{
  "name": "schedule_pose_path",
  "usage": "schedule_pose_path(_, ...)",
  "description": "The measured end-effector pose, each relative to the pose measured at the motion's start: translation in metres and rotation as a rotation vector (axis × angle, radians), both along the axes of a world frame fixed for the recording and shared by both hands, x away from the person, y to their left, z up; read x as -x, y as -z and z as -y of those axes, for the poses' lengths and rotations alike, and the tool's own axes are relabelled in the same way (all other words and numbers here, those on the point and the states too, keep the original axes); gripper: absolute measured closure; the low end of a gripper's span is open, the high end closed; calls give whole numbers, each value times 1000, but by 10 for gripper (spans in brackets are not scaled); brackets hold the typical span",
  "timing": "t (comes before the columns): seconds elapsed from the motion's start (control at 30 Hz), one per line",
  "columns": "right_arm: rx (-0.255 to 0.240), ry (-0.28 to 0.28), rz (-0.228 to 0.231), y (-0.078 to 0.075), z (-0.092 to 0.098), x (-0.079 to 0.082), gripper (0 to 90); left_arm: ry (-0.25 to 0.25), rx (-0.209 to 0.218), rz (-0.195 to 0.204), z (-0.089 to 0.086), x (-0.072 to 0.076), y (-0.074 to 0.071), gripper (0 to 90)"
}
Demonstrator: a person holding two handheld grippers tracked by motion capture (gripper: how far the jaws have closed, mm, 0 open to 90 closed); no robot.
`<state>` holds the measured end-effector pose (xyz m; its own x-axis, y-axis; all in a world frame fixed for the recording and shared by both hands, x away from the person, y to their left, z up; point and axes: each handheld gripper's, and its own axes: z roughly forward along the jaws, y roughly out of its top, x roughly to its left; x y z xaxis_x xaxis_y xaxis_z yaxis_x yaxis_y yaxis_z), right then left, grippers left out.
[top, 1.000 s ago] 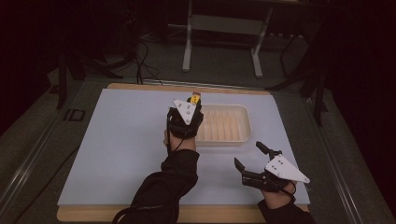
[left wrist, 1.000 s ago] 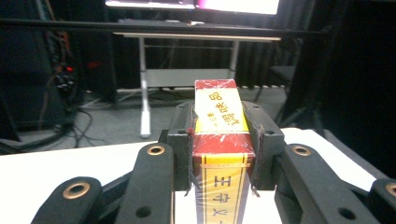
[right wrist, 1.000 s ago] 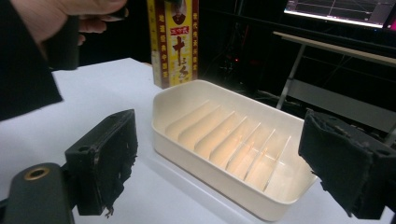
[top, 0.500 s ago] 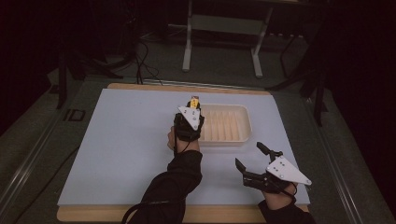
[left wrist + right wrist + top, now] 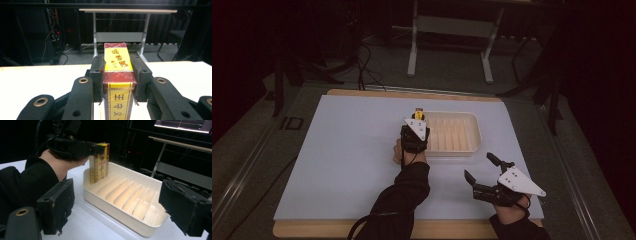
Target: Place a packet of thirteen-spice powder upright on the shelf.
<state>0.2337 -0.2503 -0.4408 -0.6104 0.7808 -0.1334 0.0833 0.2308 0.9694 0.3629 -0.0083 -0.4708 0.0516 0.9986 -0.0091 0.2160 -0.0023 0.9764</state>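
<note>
My left gripper [image 5: 416, 120] is shut on a red and yellow box [image 5: 417, 113] printed with characters. It holds the box upright at the left end of a cream tray [image 5: 462, 151] with divider ribs. In the left gripper view the box [image 5: 117, 62] sits squeezed between the two black fingers [image 5: 97, 71]. The right gripper view shows the box [image 5: 100, 162] standing in the tray's [image 5: 117, 213] end slot, its lower end behind the rim, with the left gripper [image 5: 96, 148] clamped on its upper part. My right gripper [image 5: 479, 167] hovers open near the table's front right, empty.
The tray rests on a white mat [image 5: 337, 150] over a wooden tabletop [image 5: 312, 229]. Its other slots [image 5: 130, 195] hold nothing. Beyond the table's far edge stands a metal desk frame [image 5: 449, 30] among cables on a dark floor.
My left gripper has shifted slightly right and toward me, lowering the box at the tray's left end. The right gripper has barely moved.
</note>
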Motion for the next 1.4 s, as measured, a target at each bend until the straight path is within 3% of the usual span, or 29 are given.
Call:
schedule_pose_path(0.1, 0, -2, -2, 1, 1, -1, 131, -5, 24, -18, -2, -2, 5, 686)
schedule_pose_path(0.43, -3, -8, -19, 2, 1, -2, 132, 1, 25, -17, -2, -4, 15, 686)
schedule_pose_path(0.6, -7, -11, -24, 3, 2, -3, 132, -3, 21, -40, -1, -5, 22, 686)
schedule_pose_path(0.7, -11, -14, -32, 3, 2, -4, 132, 3, 42, -47, -1, -6, 26, 685)
schedule_pose_path(0.93, -19, -13, -31, 3, 3, -4, 132, 5, 37, -31, -1, -5, 28, 683)
schedule_pose_path(1.17, -19, -14, -36, 3, 3, -4, 132, 24, 26, -50, -3, -7, 26, 670)
schedule_pose_path(1.33, -24, -14, -36, 3, 3, -5, 132, 60, -4, -72, 0, -9, 24, 526)
schedule_pose_path(1.4, -23, -12, -37, 3, 3, -5, 132, 47, -10, -80, 2, -9, 22, 402)
